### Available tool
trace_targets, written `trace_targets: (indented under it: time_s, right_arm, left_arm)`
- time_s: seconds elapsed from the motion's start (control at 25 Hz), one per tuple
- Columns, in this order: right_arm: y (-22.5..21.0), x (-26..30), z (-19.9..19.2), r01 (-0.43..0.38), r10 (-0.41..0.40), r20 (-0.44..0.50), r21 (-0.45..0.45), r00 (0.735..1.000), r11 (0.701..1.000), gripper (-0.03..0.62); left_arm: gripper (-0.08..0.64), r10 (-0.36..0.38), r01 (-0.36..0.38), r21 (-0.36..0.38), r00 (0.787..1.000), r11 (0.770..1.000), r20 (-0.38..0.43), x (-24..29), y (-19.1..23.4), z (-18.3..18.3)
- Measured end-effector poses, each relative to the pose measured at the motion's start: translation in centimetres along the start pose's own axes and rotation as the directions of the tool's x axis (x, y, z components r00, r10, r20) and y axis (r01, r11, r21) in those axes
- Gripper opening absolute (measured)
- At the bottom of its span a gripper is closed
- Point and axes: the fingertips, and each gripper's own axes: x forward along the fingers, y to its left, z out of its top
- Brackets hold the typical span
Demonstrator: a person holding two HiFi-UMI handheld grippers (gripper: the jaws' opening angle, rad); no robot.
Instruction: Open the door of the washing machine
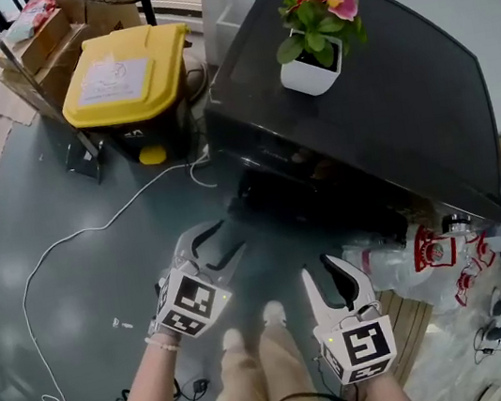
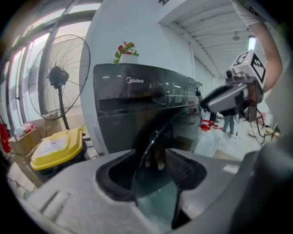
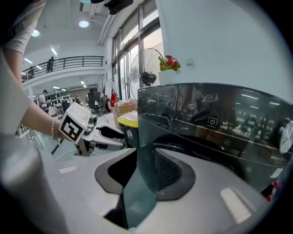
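A: Report position of the washing machine [image 1: 387, 105]

B: Found dark and glossy, directly ahead of both grippers, carrying a white flower pot [image 1: 310, 73] on top. Noted its door [image 2: 154, 133] seemingly swung out from the front, with curved rim in line with the gap of the left gripper [image 1: 213, 247]

A: Confirm grip state

B: Observed left jaws spread wide, gripping nothing; touching of the rim not determinable. Observed right gripper [image 1: 327, 288] at the head view's lower right, jaws moderately apart, holding nothing

A: List surroundings

B: Recorded yellow-lidded bin [image 1: 164, 52] left of the machine, white cable [image 1: 58, 241] across the grey floor [image 1: 54, 161], standing fan [image 2: 57, 75] behind the bin
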Motion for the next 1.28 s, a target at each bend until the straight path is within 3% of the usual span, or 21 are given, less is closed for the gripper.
trace_targets:
  time_s: [0.56,0.96,1.28]
  right_arm:
    - [-0.7,1.3,-2.9,-0.023,0.023,-0.038,0.003,0.999,1.000,0.107]
    - [-1.4,1.9,-3.8,-0.022,0.022,-0.050,0.003,0.998,1.000,0.107]
    - [-1.5,2.0,-3.9,-0.022,0.022,-0.051,0.004,0.998,1.000,0.107]
  left_arm:
    - [0.207,-0.030,0.043,0.113,0.993,0.993,-0.117,6.6,1.3,-3.3]
    - [0.200,-0.056,0.076,0.134,0.988,0.988,-0.147,9.0,1.4,-4.1]
    - [0.153,-0.097,0.114,0.108,0.984,0.988,-0.147,9.6,0.9,-4.1]
